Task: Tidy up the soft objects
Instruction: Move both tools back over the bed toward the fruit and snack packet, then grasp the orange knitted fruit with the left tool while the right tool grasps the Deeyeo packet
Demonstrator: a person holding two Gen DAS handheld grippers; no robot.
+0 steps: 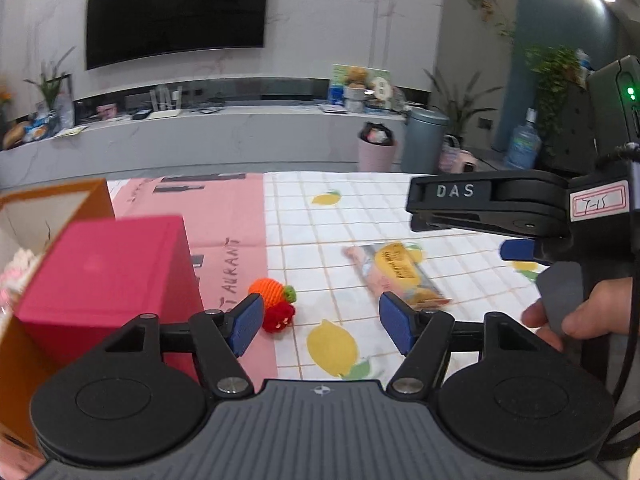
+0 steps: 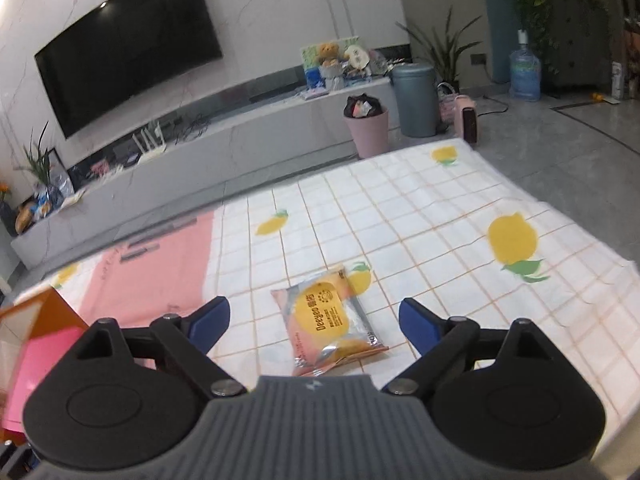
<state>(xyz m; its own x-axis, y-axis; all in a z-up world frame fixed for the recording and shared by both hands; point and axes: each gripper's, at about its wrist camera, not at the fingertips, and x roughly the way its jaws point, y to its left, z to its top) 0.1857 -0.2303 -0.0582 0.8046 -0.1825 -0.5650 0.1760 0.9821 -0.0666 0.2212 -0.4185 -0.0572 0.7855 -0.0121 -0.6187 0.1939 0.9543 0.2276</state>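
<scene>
Left claw: the left gripper point(image 1: 320, 320) stands spread, blue pads bare, nothing between them.
Right claw: the right gripper point(image 2: 314, 322) is spread wide and empty, tilted down at the table.
Packet: the flat, crinkly foil snack packet with a yellow label point(image 2: 332, 316) lies between the right jaws but clear of both pads, at 12 o'clock from that claw; from the left claw it sits at 1 o'clock.
Crochet toys: an orange crocheted fruit with a green tip point(image 1: 269, 289) and a small red crocheted ball point(image 1: 279, 315) touch each other at 11 o'clock, just beside the left pad.
Box: the pink and orange open cardboard box point(image 1: 100, 264) stands at 9 o'clock.
Cloth: the lemon-print checked tablecloth point(image 2: 440, 216) covers the table.
Risk: slippery foil may skid from the pads; closing low could pinch cloth; the two claws, near together, may collide.
</scene>
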